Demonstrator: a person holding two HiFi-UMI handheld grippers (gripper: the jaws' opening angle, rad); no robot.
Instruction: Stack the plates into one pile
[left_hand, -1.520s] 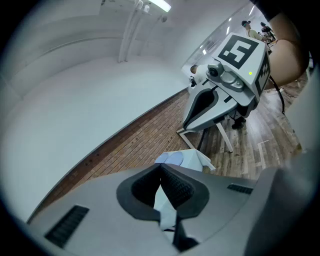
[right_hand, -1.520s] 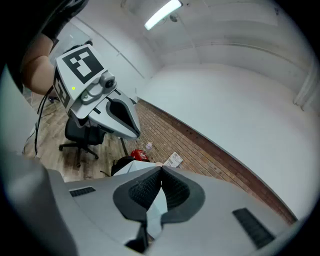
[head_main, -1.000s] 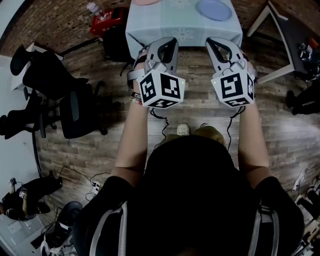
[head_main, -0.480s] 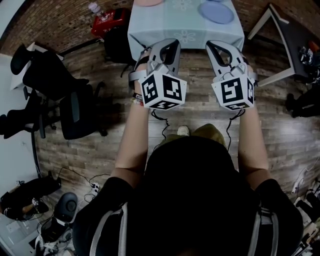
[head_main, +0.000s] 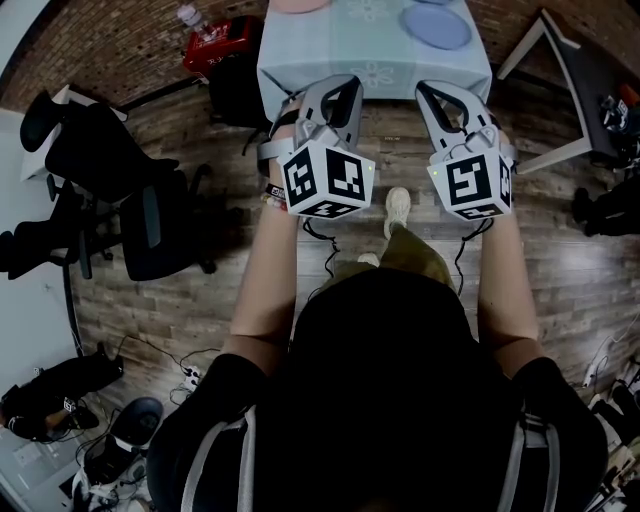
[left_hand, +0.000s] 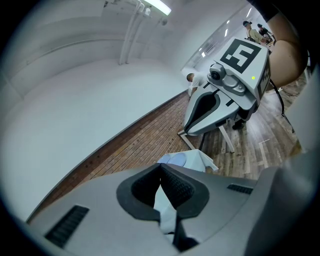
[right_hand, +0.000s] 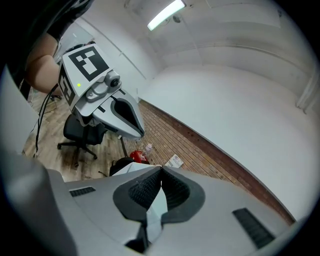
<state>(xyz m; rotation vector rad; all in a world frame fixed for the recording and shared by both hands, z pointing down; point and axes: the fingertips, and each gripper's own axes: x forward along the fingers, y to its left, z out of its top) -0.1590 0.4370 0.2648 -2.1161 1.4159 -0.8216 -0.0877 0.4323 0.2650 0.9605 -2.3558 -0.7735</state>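
Shoe (head_main: 397, 210) forward, toward table (head_main: 330, 45) with blue plate (head_main: 437, 26)

Cloth-covered table (head_main: 350, 50) on wood-plank floor (head_main: 560, 270), red bag (head_main: 222, 42) just left of the table, black office chairs (head_main: 150, 215) farther left, white-legged desk (head_main: 575, 70) to its right.

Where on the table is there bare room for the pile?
Bare cloth runs down the middle of the pale blue cloth-covered table, between the pink plate at far left and the blue plate at right. The near strip before both plates is bare too. Crowded: the floor left of the table, with a red bag and black office chairs.
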